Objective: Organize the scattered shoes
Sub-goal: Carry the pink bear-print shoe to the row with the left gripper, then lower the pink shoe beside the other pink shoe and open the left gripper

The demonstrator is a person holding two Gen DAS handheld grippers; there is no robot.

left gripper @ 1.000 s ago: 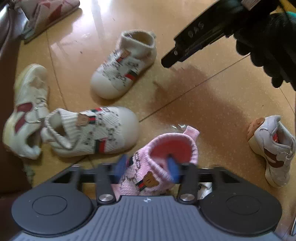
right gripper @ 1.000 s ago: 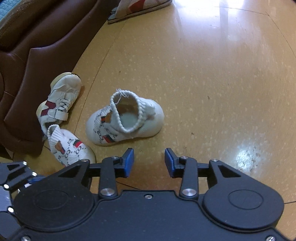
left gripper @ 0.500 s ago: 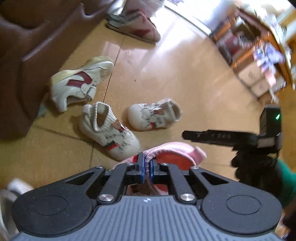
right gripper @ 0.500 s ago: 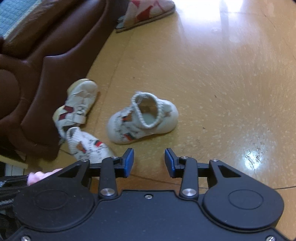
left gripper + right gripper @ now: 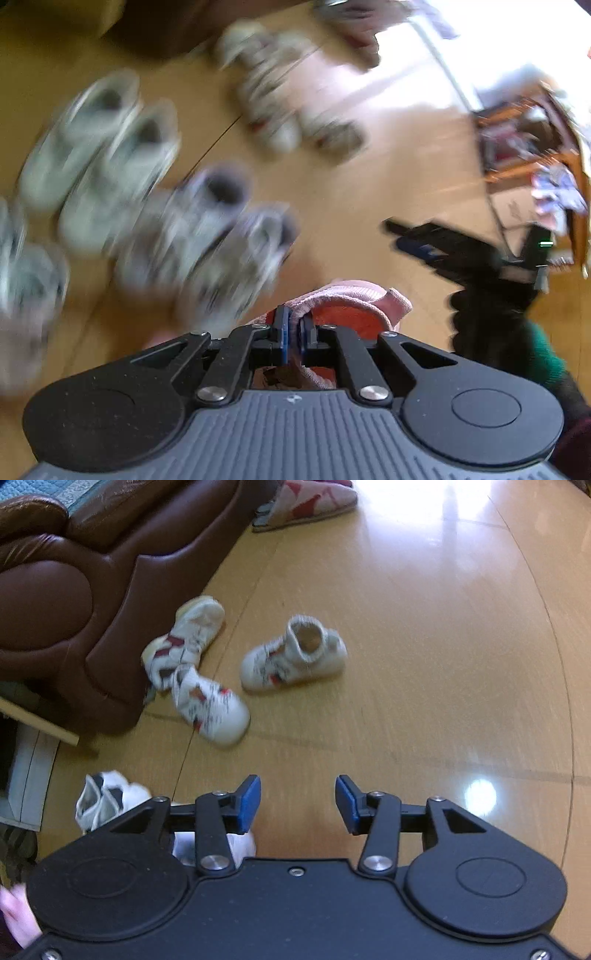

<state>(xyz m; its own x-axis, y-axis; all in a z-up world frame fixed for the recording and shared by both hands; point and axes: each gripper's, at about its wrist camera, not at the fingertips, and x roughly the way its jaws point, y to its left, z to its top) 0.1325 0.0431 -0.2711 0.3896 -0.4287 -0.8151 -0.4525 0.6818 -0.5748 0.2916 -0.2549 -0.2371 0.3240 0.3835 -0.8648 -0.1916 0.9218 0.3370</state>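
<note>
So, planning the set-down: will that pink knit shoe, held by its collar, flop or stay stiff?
Probably floppy at the top: the pink knit shoe's collar bunches between the shut left gripper. It looks light. It may swing and land tilted.

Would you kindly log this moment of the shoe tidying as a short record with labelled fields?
left gripper: shut on the cuff of the pink knit shoe
right gripper: open, nothing between the pads, jaws just opened wider
loose on floor: two white knit shoes, one white and red sneaker
by the sofa: a patterned slipper
left view: heavily blurred; paired pale shoes side by side
</note>
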